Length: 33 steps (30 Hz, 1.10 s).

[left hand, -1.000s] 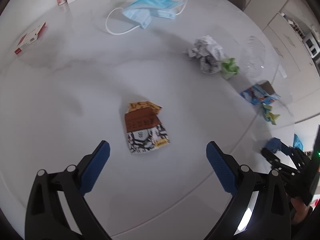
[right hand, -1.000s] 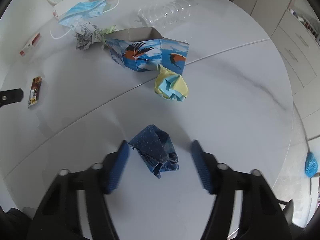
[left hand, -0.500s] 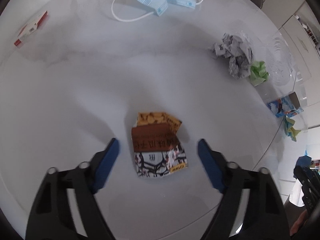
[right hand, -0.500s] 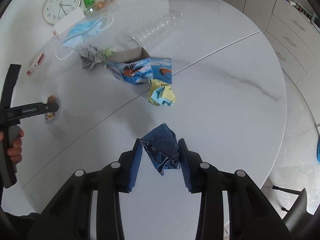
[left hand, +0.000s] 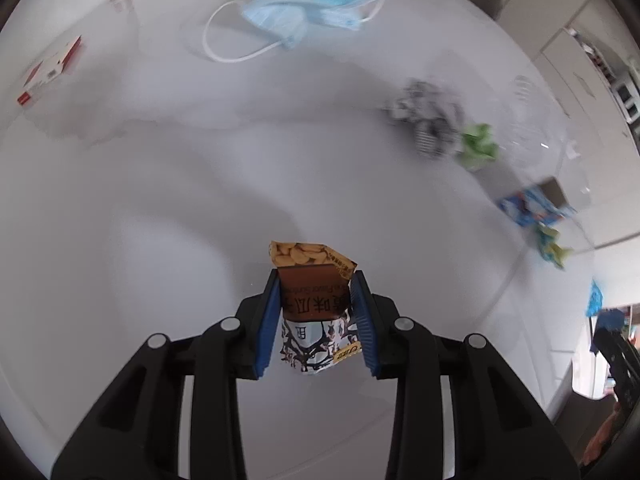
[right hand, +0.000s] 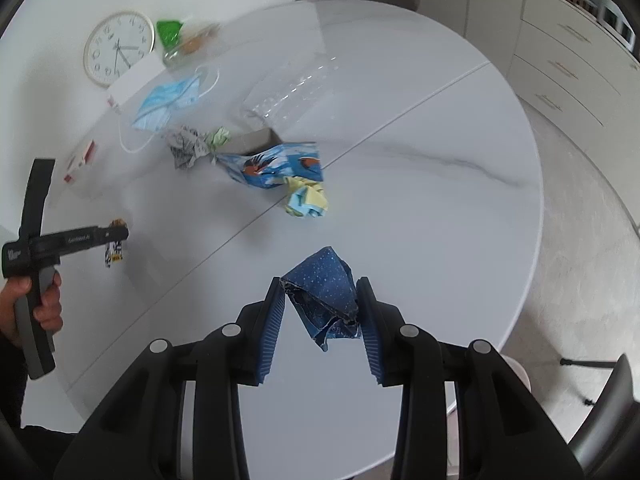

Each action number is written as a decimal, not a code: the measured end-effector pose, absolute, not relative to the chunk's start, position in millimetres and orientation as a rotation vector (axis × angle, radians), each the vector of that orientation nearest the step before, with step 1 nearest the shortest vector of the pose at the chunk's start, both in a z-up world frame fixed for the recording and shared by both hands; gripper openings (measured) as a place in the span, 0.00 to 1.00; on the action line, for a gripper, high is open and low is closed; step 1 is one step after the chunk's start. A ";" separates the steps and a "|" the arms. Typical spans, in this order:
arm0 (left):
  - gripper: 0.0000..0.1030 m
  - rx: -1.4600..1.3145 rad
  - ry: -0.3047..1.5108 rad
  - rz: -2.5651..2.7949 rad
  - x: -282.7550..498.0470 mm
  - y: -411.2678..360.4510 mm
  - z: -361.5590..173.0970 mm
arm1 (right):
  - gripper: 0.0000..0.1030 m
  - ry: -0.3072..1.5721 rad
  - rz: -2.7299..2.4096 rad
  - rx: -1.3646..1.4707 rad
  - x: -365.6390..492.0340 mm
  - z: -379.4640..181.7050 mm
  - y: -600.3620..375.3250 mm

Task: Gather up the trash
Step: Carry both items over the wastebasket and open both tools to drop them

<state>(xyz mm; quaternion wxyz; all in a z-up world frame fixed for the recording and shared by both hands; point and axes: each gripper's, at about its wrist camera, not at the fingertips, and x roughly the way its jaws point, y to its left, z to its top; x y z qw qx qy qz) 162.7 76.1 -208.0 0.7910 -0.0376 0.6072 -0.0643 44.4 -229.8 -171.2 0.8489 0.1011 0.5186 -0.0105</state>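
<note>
While both claws are gripping something, the left gripper (left hand: 316,312) is the one that's just been closing, and its 2 blue ribbed pads are now squeezing the sides of a snack wrapper (left hand: 314,304), which is sitting between them over the table (left hand: 160,200). The right gripper (right hand: 320,320) is clamping a crumpled dark blue paper wad (right hand: 324,300) and holding it clear above the tabletop. Both pieces are looking super light and floppy to me: the wrapper is thin glossy film that's probably going to be slippery and buckle, so pinching across the flat middle seems smartest, while the wad is soft, creased paper that's squashing easily and should be gripping fine around its bulk. Moving outward, a yellow and blue paper ball (right hand: 307,200) is lying just beside a torn bird-print carton (right hand: 276,164), with a scrunched newspaper ball (right hand: 186,150) and green paper scrap (right hand: 220,136) near it. Farther back, a pale blue face mask (left hand: 308,12) with limp white loops is waiting.
</note>
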 end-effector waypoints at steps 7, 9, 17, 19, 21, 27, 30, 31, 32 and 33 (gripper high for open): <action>0.33 -0.003 1.275 -0.271 124.4 34.3 -173.5 | 0.36 1.072 -0.130 0.266 -9.7 -167.8 -262.9; 0.34 0.032 1.275 -0.320 108.7 17.1 -167.5 | 0.36 1.077 -0.182 0.289 -35.5 -172.2 -278.7; 0.34 0.180 1.251 -0.552 57.7 -77.7 -147.2 | 0.38 1.133 -0.365 0.372 -120.6 -208.1 -333.8; 0.34 0.219 1.243 -0.613 46.3 -105.7 -146.1 | 0.38 1.154 -0.398 0.402 -136.0 -224.4 -346.5; 0.34 0.261 1.231 -0.664 33.7 -132.3 -143.4 | 0.39 1.180 -0.425 0.424 -147.7 -242.7 -359.6; 0.34 0.354 1.205 -0.790 -1.0 -191.0 -140.4 | 0.96 1.210 -0.513 0.426 -175.0 -267.2 -385.2; 0.34 0.396 1.195 -0.854 -18.6 -217.7 -141.2 | 0.98 1.203 -0.538 0.423 -191.3 -260.5 -397.2; 0.34 0.411 1.194 -0.881 -25.8 -229.1 -142.5 | 0.98 1.200 -0.546 0.425 -197.6 -257.3 -401.6; 0.34 0.420 1.196 -0.904 -32.3 -238.8 -143.8 | 0.98 1.199 -0.556 0.427 -203.3 -254.1 -405.8; 0.34 0.427 1.198 -0.918 -37.5 -245.8 -144.4 | 0.98 1.197 -0.567 0.429 -208.4 -251.7 -409.9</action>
